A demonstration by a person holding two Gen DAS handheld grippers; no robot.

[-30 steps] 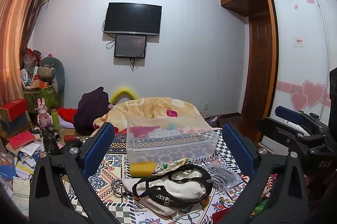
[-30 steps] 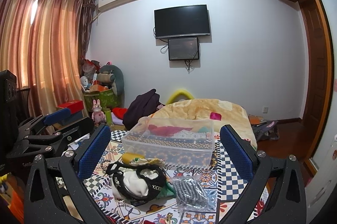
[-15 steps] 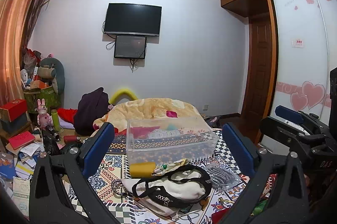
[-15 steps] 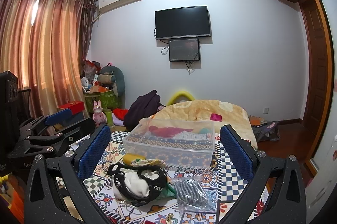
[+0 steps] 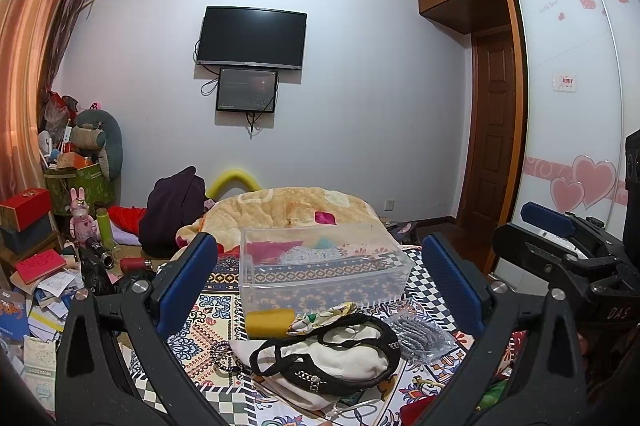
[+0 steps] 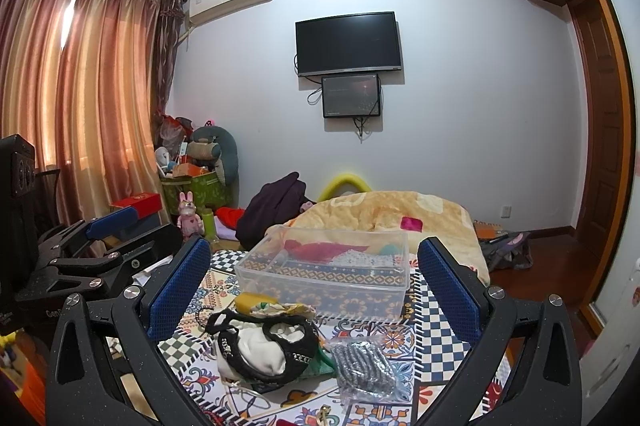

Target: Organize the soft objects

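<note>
Yellow sponge (image 5: 269, 322), black-trimmed cream pouch (image 5: 344, 356)

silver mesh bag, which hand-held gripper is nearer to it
Right. The silver mesh bag lies between the right hand-held gripper fingers; the left hand-held gripper has it toward its right finger.

Both grippers: speckled black frames with silver screws; fingers (image 5: 188, 282) faced in textured blue pads (image 6: 444, 286).

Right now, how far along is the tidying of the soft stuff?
Barely started. The clear bin looks empty. Nothing is in hand: the left claw and right claw are both open. Left to move: the yellow sponge, the cream cloth with black straps and the bagged grey item.
</note>
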